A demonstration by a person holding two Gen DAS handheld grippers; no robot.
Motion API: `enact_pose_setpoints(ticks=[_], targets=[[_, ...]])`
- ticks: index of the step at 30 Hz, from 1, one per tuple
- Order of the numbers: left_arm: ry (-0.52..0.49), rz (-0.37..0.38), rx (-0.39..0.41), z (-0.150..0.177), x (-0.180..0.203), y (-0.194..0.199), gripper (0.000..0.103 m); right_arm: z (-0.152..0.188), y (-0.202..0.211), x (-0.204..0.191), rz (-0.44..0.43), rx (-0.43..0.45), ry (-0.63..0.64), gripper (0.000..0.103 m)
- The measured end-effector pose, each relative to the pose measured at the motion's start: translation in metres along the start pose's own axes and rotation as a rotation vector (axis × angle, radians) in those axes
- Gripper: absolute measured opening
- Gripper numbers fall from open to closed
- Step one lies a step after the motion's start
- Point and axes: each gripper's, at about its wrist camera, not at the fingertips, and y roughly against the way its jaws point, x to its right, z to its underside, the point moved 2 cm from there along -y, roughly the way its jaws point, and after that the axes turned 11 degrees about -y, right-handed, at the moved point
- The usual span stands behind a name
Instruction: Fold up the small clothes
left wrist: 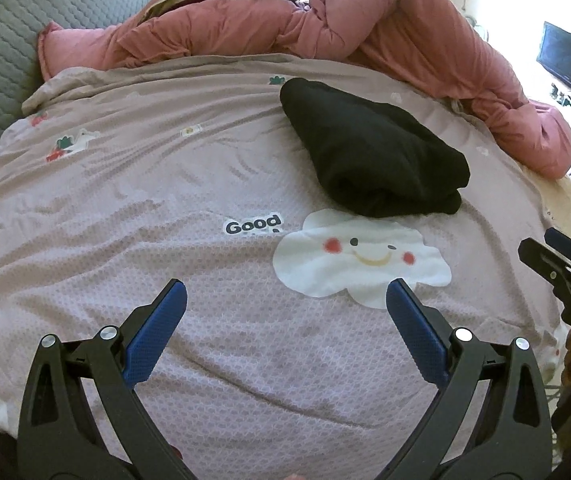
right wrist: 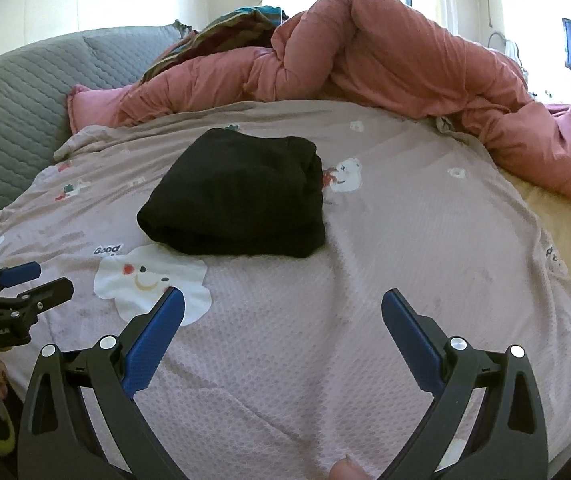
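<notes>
Left gripper (left wrist: 285, 290): spread wide over the pale purple bed cover (left wrist: 125, 184), holding nothing. Blue pads (left wrist: 153, 336) well apart, above the cover.

Right gripper (right wrist: 283, 300): also spread wide, holding nothing, hanging over a bare part of the cover (right wrist: 425, 240).

Black cloth (left wrist: 369, 148): folded into a thick bundle, lying flat on the cover, past both grippers and touching neither. In the left view, off to the right and further back. In the right view (right wrist: 237, 200), off to the left.

White smiling cloud picture (left wrist: 361, 258) printed on the cover, just in front of the black cloth. Word "Good" (left wrist: 252, 225) printed just beside the cloud.

Big pink blanket (left wrist: 365, 24) bunched up along the far side of the bed. Gray quilted cushion (left wrist: 1, 52) on the far left. Dark screen (left wrist: 569, 62) on the wall at the right.
</notes>
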Motion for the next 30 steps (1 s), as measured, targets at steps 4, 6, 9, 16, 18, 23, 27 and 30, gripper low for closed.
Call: enact_pose_setpoints(ticks=[4,6,9,16,18,23,27,30], targets=[[0.005,-0.001,0.002,0.0003,-0.0016,0.0005,0.094,0.0018,-0.0022,-0.0020,-0.003,-0.007,0.013,0.098],[0.007,-0.003,0.001,0.0003,-0.0024,0.0006,0.094,0.0022,-0.0028,-0.0029,-0.005,-0.010,0.015,0.098],[0.011,-0.006,-0.002,0.0009,-0.0034,0.0005,0.094,0.0031,-0.0040,-0.0047,-0.004,-0.013,0.020,0.098],[0.014,-0.018,-0.004,0.0008,-0.0051,0.0017,0.094,0.0035,-0.0031,-0.0057,-0.006,-0.013,0.021,0.098],[0.014,-0.021,-0.004,0.0006,-0.0051,0.0021,0.094,0.0036,-0.0032,-0.0056,-0.006,-0.015,0.019,0.098],[0.015,-0.027,-0.007,0.0005,-0.0055,0.0023,0.094,0.0032,-0.0024,-0.0052,-0.005,-0.014,0.019,0.098],[0.014,-0.028,-0.007,0.0002,-0.0054,0.0024,0.094,0.0023,-0.0021,-0.0046,-0.004,-0.013,0.016,0.098],[0.013,-0.029,-0.005,0.0000,-0.0051,0.0025,0.094,0.0018,-0.0016,-0.0042,-0.004,-0.012,0.016,0.098]])
